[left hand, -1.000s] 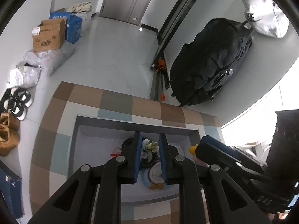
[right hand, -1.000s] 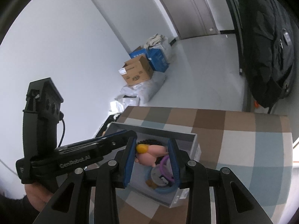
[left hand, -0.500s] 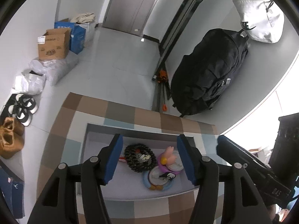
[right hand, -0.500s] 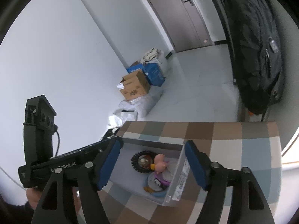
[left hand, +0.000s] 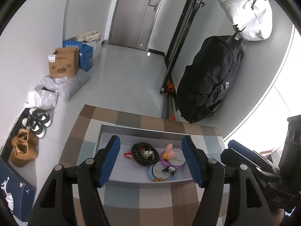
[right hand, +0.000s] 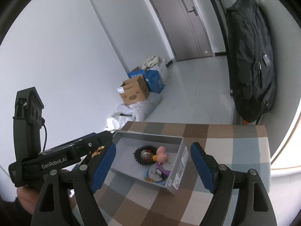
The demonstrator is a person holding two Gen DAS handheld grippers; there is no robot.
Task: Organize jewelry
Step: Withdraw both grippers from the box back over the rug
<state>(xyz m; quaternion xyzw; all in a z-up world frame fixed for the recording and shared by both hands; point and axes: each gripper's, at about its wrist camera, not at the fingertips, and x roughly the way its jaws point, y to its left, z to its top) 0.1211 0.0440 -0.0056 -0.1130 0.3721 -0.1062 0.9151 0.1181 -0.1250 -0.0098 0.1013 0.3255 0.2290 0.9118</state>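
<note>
A grey box [left hand: 143,131] sits on a checked tablecloth [left hand: 143,197]. Inside lie a black beaded bracelet [left hand: 144,154], a pink bunny charm [left hand: 169,150] on a purple ring, a blue ring with a penguin [left hand: 162,172] and a small red piece [left hand: 127,154]. My left gripper [left hand: 151,160] is open and empty, raised above and in front of the box. My right gripper [right hand: 153,166] is open and empty, also raised over the box [right hand: 150,137], with the bracelet [right hand: 145,155] and pink charm [right hand: 161,154] below it. The left gripper's body [right hand: 56,160] shows at the left of the right wrist view.
The table ends just beyond the box. On the floor stand cardboard boxes [left hand: 64,64], white bags [left hand: 64,84] and shoes [left hand: 35,122]. A black backpack [left hand: 208,79] and a white bag [left hand: 248,13] hang on the right wall. A door [left hand: 139,13] lies ahead.
Both grippers opened wide and lifted back from the box. The pink charm and the bracelet, earlier between the fingers, now lie in the box.
</note>
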